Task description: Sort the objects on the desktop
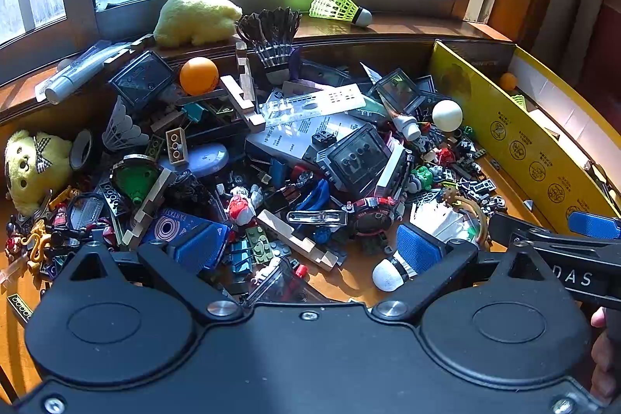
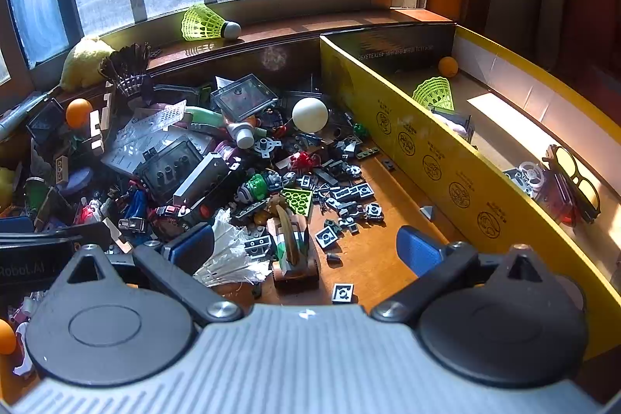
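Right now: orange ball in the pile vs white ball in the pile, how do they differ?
The orange ball sits at the pile's far left by the window ledge; the white ball sits far right, near the yellow box. The orange one leans against a wooden block piece; the white one rests beside a white shuttlecock's cork. Both look round, plain and similar in size.

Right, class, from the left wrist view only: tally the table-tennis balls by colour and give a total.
Orange: 2, the pile's orange ball and the box's orange ball
White: 1, the white ball
Total: 3
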